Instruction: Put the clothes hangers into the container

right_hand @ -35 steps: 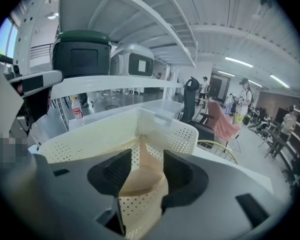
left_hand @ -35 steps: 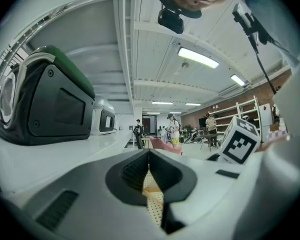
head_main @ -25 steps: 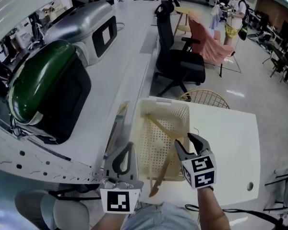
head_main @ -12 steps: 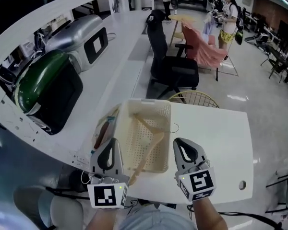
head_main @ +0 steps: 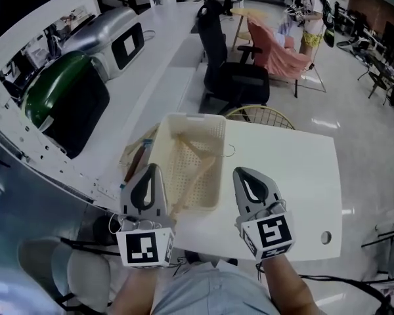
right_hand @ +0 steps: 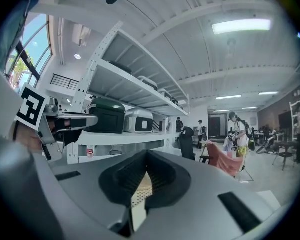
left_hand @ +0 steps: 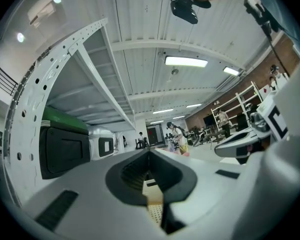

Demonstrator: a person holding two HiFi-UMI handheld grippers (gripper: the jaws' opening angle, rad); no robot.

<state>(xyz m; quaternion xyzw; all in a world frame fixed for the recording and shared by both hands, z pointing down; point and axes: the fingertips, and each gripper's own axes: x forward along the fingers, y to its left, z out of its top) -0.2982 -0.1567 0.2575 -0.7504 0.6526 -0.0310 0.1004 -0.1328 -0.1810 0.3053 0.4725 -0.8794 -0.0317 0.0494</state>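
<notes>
basket (head_main: 190, 117) on table (head_main: 295, 176), hangers (head_main: 198, 174) inside; left gripper (head_main: 151, 167) jaws pressed together, empty; right gripper (head_main: 240, 171) the same

The head camera is looking steeply down from above the person onto the white table (head_main: 289, 176), taking in the basket (head_main: 187, 117), both grippers and the room beyond. The left gripper (head_main: 151, 169) camera is riding close behind its own jaws, facing forward and slightly upward along them. The right gripper (head_main: 244, 174) camera is sitting likewise (its jaws are filling the lower half of the view). All three views are sharing the green case (head_main: 59, 100), the silver case (head_main: 111, 35) and a distant person (head_main: 308, 18). Each gripper view is also catching the other gripper at its edge.
</notes>
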